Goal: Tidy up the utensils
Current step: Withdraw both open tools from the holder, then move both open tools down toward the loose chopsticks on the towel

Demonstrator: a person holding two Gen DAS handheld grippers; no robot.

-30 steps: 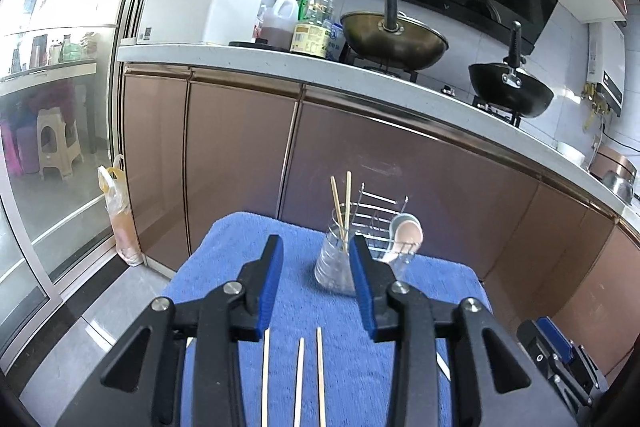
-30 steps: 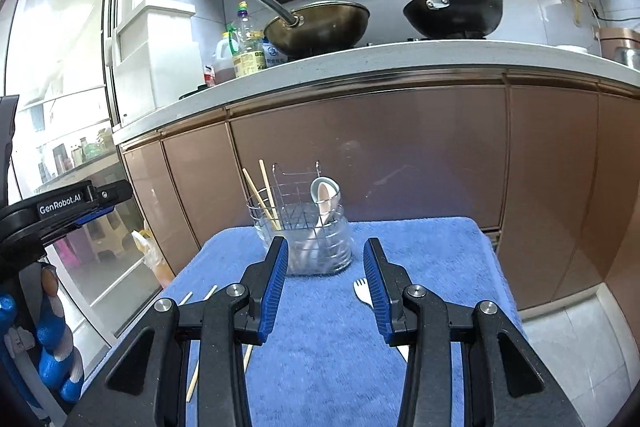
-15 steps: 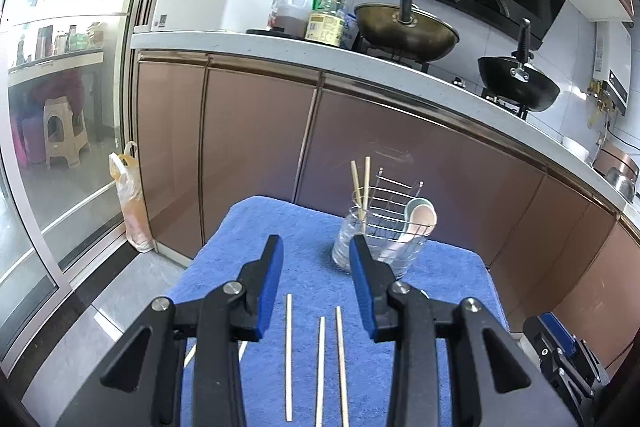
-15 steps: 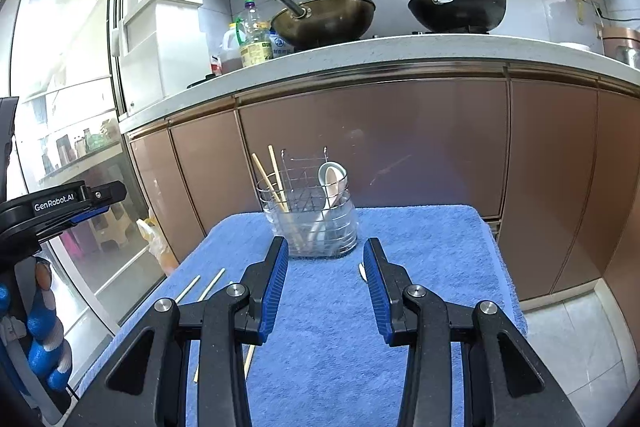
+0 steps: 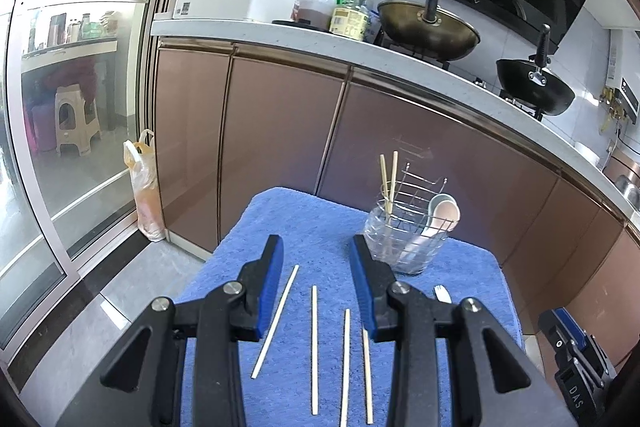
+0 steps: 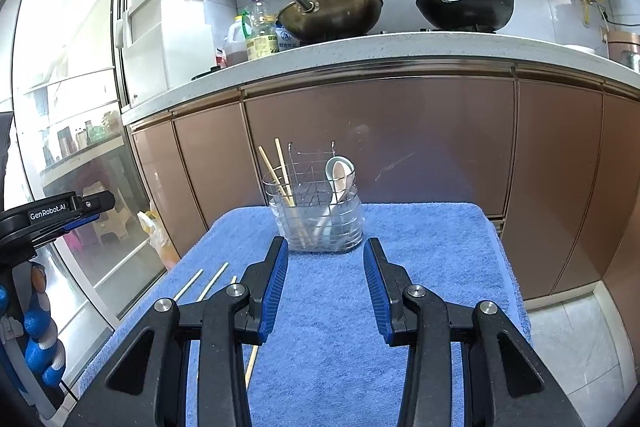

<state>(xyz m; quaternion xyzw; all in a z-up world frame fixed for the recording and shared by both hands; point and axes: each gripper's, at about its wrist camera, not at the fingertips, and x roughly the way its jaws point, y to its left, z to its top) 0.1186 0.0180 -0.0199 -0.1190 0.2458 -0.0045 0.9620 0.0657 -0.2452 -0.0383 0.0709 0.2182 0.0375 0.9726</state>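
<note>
Looking through the left wrist view, the task is judged partly done: two chopsticks (image 5: 389,183) and a spoon (image 5: 438,219) stand in the clear holder (image 5: 404,239) at the far side of the blue towel (image 5: 320,223), while four chopsticks (image 5: 314,347) and a white fork (image 5: 442,294) lie loose on the towel. The left gripper (image 5: 316,275) hangs above those chopsticks, tilted downward, jaws apart and empty. In the right wrist view, the holder (image 6: 316,223) sits just beyond the right gripper (image 6: 326,275), which also points slightly downward with jaws apart, gripping nothing. Loose chopsticks (image 6: 212,283) show at its left; the fork is hidden here.
</note>
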